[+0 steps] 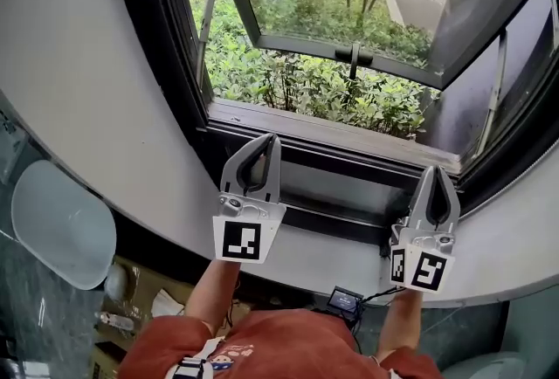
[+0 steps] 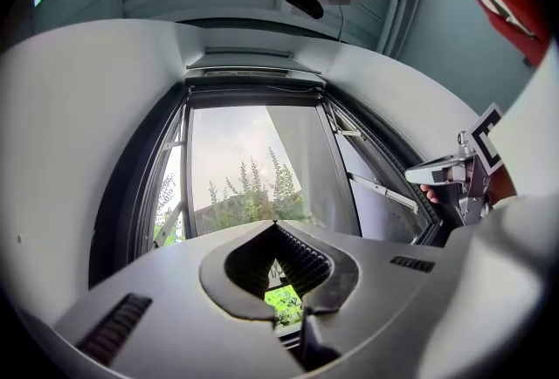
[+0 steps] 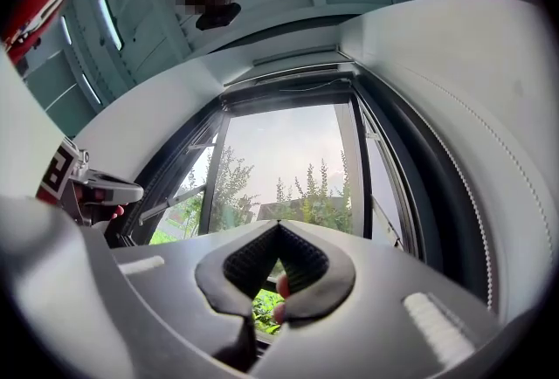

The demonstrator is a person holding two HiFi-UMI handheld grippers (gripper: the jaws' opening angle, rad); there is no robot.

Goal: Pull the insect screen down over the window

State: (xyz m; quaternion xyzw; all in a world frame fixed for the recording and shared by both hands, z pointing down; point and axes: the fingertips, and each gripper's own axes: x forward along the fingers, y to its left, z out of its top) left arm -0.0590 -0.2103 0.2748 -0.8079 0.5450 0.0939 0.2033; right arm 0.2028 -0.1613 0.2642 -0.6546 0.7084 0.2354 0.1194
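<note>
Grey left gripper (image 1: 266, 141) and grey right gripper (image 1: 434, 172): fingers pinched shut, nothing held, near the weathered window sill (image 1: 332, 134). The insect screen (image 2: 253, 72) looks rolled up in a pale housing atop the black window frame (image 2: 122, 194); its pull bar is too small to confirm. My plan: reach up, open the fingers, grip both ends, pull evenly to avoid skew.

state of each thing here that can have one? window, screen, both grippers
dark-framed glass window sash: swung open outward
insect screen: not over the opening, seemingly rolled up in the pale housing at the top of the frame
left grey two-jaw gripper: shut, empty
right grey two-jaw gripper: shut, empty
</note>
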